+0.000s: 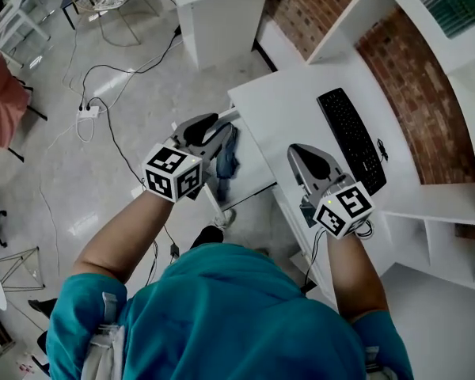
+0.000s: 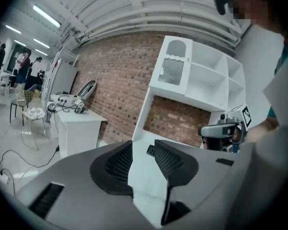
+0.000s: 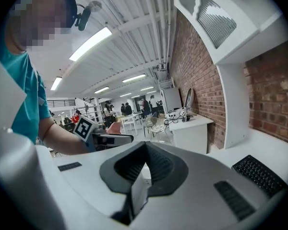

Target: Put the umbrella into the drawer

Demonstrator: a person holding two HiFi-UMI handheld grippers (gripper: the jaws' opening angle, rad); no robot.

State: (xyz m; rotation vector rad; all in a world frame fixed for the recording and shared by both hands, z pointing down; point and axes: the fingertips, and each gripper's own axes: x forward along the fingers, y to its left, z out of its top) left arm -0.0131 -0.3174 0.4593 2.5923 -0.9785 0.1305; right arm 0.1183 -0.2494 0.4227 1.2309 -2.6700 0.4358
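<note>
My left tongs stand partly open with nothing in them and my right tongs are closed on nothing, both raised and pointing roughly level by the desk edge. Below the left one the blue umbrella seems to lie in the pulled-out drawer, along its outer side and partly hidden, so I judge only the closing is left. My worry is how close it sits to that rim: if an end sticks up or over, a push on the drawer could jam it or tip it out onto the floor
</note>
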